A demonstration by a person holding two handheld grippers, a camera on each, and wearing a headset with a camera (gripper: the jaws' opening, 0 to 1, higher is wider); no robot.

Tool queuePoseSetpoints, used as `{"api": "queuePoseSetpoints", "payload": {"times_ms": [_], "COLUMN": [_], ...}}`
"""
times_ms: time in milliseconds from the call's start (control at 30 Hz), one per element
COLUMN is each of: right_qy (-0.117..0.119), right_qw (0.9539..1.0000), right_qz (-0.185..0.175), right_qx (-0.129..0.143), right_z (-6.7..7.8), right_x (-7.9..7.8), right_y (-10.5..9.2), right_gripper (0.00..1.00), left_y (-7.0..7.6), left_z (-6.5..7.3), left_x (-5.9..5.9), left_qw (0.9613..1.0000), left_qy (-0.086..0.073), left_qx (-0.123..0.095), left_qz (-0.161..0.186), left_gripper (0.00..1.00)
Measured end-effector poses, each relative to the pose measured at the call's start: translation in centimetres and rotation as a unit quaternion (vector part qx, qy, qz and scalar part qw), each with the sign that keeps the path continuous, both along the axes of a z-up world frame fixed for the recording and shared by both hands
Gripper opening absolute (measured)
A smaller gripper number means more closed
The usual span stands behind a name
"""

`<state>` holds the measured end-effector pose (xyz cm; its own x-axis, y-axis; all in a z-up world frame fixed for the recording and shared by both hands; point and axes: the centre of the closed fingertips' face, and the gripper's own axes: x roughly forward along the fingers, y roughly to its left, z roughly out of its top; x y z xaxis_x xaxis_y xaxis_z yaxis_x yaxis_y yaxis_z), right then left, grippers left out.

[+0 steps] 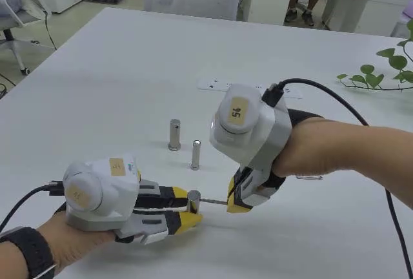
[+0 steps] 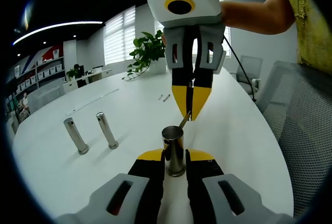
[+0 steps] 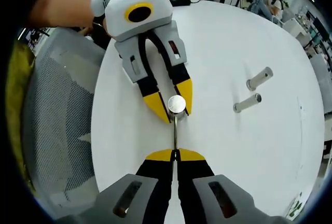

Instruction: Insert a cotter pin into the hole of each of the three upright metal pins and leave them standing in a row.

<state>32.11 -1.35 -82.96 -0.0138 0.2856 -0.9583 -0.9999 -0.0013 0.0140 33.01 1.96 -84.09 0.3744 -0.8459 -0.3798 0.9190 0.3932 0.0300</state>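
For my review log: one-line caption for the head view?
Left gripper holds a metal pin upright, right gripper holds a cotter pin to its side; two more pins stand behind.

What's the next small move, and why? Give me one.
Probably ease the right gripper toward the metal pin, pushing the cotter pin in through it: the left gripper clamps that pin upright, and the cotter pin's tip just meets its side.
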Motion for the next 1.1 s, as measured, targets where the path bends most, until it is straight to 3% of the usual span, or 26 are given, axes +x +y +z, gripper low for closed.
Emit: {"api": "queuePoseSetpoints", "payload": {"times_ms": [100,500,567,1100], "right_qy": [0.000,0.002,0.004,0.000], "right_qw": [1.0000,1.0000,1.0000,0.9999], "right_qz": [-0.001,0.002,0.000,0.010], "right_qx": [0.000,0.002,0.001,-0.002], "right_z": [0.07,0.25,0.26,0.29], "right_x": [-0.07,-0.23,-0.28,-0.16], "right_y": [0.07,0.31,0.40,0.80], "right_gripper": [0.02,0.02,0.02,0.02], "left_y": [0.28,0.16,-0.03,-0.26], "left_z": [0.09,0.11,0.10,0.11], "left_x": [-0.17,-0.22,-0.25,-0.13], "left_qw": [0.9999,1.0000,1.0000,1.0000], "left_qy": [0.010,0.004,-0.004,-0.002], "left_qx": [-0.001,0.002,0.007,0.007], "left_qz": [0.002,0.002,0.003,0.002], "left_gripper": [0.14,0.11,0.11,0.11]}}
